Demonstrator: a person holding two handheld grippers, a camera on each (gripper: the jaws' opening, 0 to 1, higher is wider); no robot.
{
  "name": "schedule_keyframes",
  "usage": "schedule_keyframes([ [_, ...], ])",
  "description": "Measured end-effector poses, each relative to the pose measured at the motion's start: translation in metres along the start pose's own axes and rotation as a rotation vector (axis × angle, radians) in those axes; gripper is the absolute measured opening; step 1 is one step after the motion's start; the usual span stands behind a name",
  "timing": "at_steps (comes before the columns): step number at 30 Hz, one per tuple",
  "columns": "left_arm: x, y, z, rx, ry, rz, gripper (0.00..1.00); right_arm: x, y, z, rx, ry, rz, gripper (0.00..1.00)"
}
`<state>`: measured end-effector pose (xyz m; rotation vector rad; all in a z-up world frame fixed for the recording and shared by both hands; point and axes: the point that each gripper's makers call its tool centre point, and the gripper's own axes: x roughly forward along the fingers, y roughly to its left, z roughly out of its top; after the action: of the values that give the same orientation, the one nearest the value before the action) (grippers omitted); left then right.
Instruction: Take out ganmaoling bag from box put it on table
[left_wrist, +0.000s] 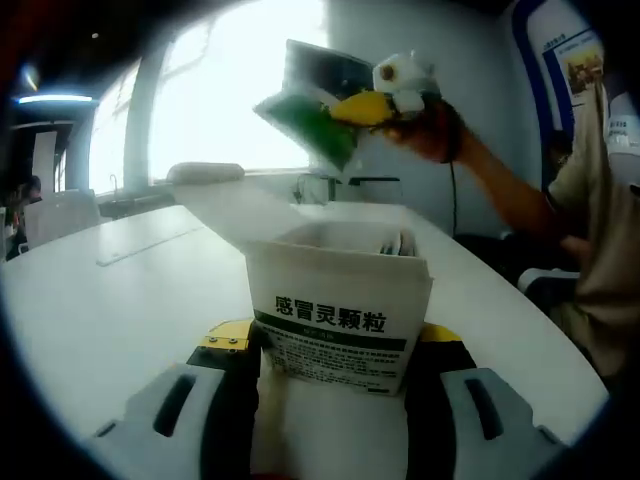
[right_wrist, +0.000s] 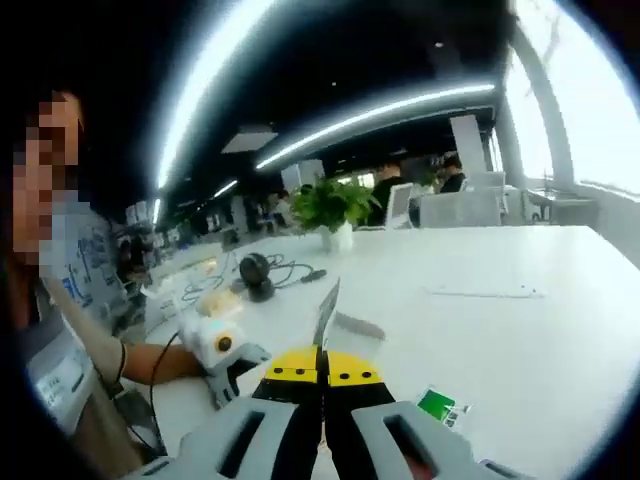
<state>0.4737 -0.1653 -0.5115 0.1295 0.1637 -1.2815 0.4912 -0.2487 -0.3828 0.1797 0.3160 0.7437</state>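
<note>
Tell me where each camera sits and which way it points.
Left gripper view: rides the left tool, looking along its jaws at the box they clamp; beyond, the person's arm lifts the right tool holding the bag.
Right gripper view: rides the right tool, facing across the table toward a plant; the left tool and arm sit lower left.
Shared: the white table, and each shows the other tool.

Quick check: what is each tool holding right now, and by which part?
Left tool clamps the open box by its lower end. Right tool pinches a green sachet by one edge, lifted above the box.
</note>
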Motion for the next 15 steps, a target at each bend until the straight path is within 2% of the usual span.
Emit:
schedule_keyframes([
  [5,0.000,0.000,0.000,0.000,0.000,0.000,0.50,-0.009,-0.033,-0.010,0.178,-0.054,-0.061,0.00],
  [8,0.000,0.000,0.000,0.000,0.000,0.000,0.50,-0.009,-0.048,-0.023,0.244,-0.042,-0.082,0.00],
  [13,0.000,0.000,0.000,0.000,0.000,0.000,0.50,-0.001,-0.071,-0.049,0.413,-0.028,-0.097,0.00],
  [15,0.000,0.000,0.000,0.000,-0.001,0.000,0.50,0.003,-0.077,-0.059,0.449,-0.006,-0.104,0.00],
])
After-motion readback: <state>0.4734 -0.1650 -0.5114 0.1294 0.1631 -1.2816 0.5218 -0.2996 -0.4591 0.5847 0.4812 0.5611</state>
